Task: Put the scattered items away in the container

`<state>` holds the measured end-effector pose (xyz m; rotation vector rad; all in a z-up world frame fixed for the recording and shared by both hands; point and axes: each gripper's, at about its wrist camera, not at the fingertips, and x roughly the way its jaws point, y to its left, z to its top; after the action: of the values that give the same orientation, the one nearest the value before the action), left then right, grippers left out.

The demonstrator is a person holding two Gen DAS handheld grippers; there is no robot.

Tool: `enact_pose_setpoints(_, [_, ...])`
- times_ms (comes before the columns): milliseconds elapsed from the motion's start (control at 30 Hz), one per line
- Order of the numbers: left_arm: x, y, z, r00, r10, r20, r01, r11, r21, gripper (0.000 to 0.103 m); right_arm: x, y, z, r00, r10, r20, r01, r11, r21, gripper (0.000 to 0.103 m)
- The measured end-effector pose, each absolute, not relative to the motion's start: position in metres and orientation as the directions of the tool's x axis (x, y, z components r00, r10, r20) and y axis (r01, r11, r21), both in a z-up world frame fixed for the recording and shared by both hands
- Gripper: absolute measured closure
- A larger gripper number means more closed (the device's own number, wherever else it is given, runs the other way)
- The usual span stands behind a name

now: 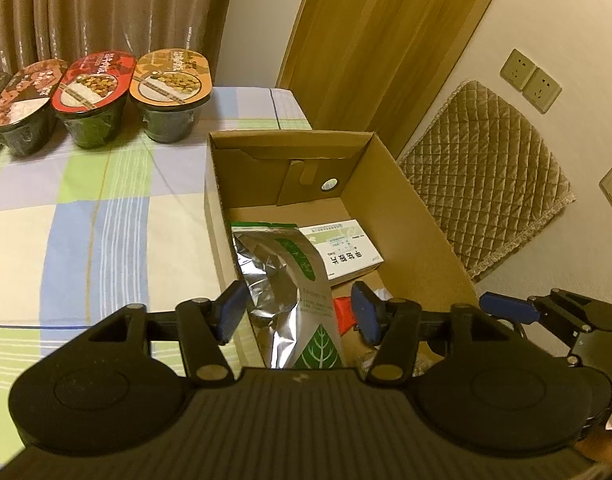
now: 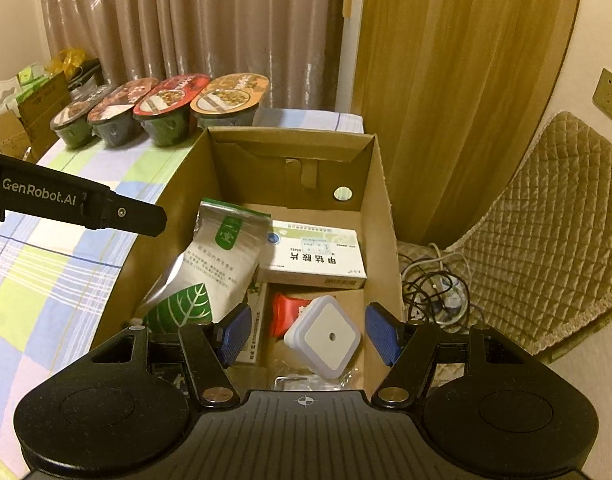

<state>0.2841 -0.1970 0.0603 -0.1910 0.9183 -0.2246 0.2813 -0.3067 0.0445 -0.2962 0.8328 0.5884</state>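
Right wrist view: the checked bed [image 2: 58, 280] carries the open cardboard box [image 2: 380, 216]. Inside the box lie a silver leaf-printed pouch [image 2: 210, 268] leaning on its left wall, a white medicine carton [image 2: 318, 256], a red packet [image 2: 284, 312] and a small white square device [image 2: 326, 336]. Both grippers hover over the box, right gripper [image 2: 308, 330] and left gripper [image 1: 298, 314], fingers spread apart, holding nothing.

A bed [image 2: 66, 264] covered with a checked sheet in green, blue and cream carries everything. Four sealed instant-meal bowls [image 2: 162, 114] stand in a row along its far edge, in front of the curtain. An open cardboard box [image 2: 380, 216] sits at the bed's right side, just beside the bowl with the orange lid [image 1: 171, 98].
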Motion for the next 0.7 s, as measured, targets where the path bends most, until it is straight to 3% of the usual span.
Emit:
enact_pose_setpoints(133, [0.273, -0.199, 0.064, 0.591, -0.260, -0.764, 0.114, 0.964, -0.240, 0.035, 0.271, -0.311, 0.049, 0.528, 0.375, -0.762, -0.594, 0.804, -0.016, 0.034])
enact_pose_setpoints(300, [0.253, -0.197, 0.071, 0.609, -0.240, -0.756, 0.098, 0.969, -0.228, 0.013, 0.253, -0.319, 0.052, 0.533, 0.361, -0.765, -0.587, 0.809, -0.027, 0.034])
enact_pose_setpoints(400, [0.240, -0.194, 0.075, 0.612, -0.230, -0.757, 0.089, 0.971, -0.223, 0.005, 0.243, -0.328, 0.055, 0.542, 0.354, -0.763, -0.566, 0.824, -0.020, 0.034])
enact_pose_setpoints(567, [0.217, -0.188, 0.082, 0.619, -0.200, -0.759, 0.066, 0.977, -0.204, 0.001, 0.226, -0.341, 0.064, 0.555, 0.347, -0.756, -0.540, 0.842, -0.010, 0.033])
enact_pose_setpoints(633, [0.206, -0.184, 0.085, 0.623, -0.187, -0.760, 0.049, 0.978, -0.200, 0.001, 0.218, -0.346, 0.069, 0.569, 0.342, -0.748, -0.525, 0.851, -0.010, 0.003])
enact_pose_setpoints(700, [0.195, -0.182, 0.087, 0.623, -0.161, -0.765, 0.028, 0.982, -0.184, 0.001, 0.208, -0.351, 0.075, 0.587, 0.356, -0.728, -0.517, 0.856, 0.001, 0.000])
